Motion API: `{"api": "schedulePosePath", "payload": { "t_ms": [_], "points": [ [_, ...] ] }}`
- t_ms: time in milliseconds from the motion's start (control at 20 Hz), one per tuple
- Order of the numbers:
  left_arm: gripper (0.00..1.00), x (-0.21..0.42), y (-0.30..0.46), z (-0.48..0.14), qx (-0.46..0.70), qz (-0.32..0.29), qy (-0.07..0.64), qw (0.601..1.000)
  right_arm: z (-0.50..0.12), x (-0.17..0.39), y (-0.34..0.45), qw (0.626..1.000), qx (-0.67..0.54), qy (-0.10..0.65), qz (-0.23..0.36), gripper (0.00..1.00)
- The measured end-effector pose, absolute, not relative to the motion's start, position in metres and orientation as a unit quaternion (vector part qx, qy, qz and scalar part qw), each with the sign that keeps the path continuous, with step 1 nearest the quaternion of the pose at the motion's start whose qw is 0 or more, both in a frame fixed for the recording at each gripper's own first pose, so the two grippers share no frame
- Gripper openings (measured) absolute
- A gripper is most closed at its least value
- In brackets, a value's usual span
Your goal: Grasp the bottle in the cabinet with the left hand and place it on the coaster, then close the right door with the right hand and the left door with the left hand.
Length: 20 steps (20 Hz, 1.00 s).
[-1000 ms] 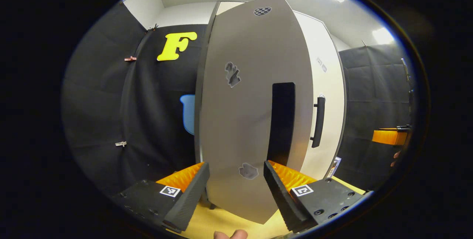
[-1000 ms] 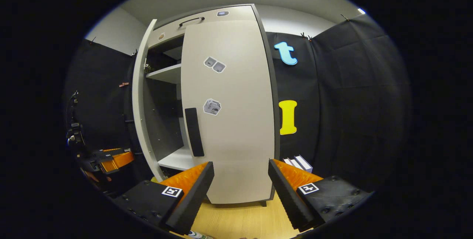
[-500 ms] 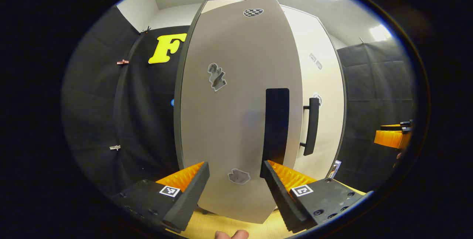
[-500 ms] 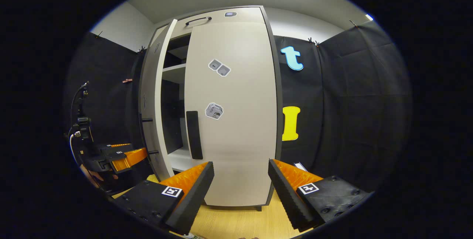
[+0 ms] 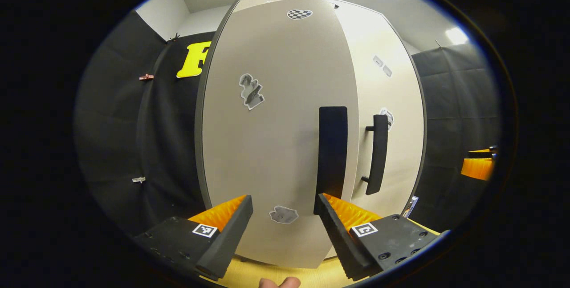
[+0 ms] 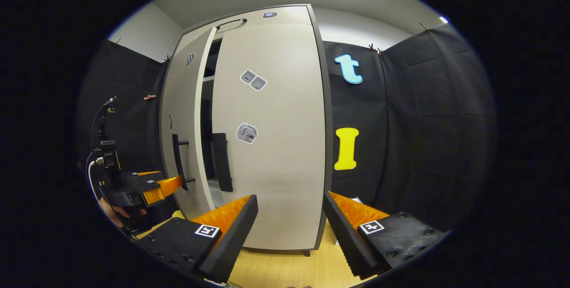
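Observation:
A pale grey cabinet stands on the wooden table. In the right gripper view its right door [image 6: 271, 145] lies shut, black handle [image 6: 221, 161] at its left edge. The left door [image 6: 183, 101] is nearly shut, leaving a narrow dark gap. My left gripper [image 6: 164, 185] is at that door's handle [image 6: 178, 163]. In the left gripper view the left door [image 5: 267, 136] is close ahead, and my left gripper [image 5: 285, 217] is open with its right finger under the door's black handle [image 5: 333, 159]. My right gripper [image 6: 289, 221] is open and empty, facing the right door.
The wooden tabletop [image 6: 285, 270] runs under the cabinet's front. Black cloth walls close in both sides. A small pale book-like thing [image 5: 412, 205] stands right of the cabinet. My right gripper [image 5: 478, 168] shows at the far right. A fingertip [image 5: 278, 282] peeks in at the bottom.
The left door has swung from wide open to almost shut, following my left gripper. The shelves inside are now nearly hidden. The right door stays shut and the right gripper barely shifts.

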<state>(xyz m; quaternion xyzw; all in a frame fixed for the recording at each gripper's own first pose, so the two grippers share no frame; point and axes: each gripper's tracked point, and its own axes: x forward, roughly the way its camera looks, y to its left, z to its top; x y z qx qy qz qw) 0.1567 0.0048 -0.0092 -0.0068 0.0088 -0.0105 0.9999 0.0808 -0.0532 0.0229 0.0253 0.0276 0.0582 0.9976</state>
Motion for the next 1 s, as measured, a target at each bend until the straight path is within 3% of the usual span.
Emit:
{"api": "schedulePosePath", "payload": {
  "t_ms": [400,1000],
  "points": [
    [0.93,0.147,0.005,0.000,0.008,-0.008,-0.001,1.000,0.030,0.078,-0.052,0.998,0.026,0.021,0.059,0.98],
    [0.94,0.079,0.015,0.014,-0.003,-0.012,-0.002,1.000,0.049,0.051,-0.038,0.999,0.022,-0.005,0.044,0.98]
  ]
}}
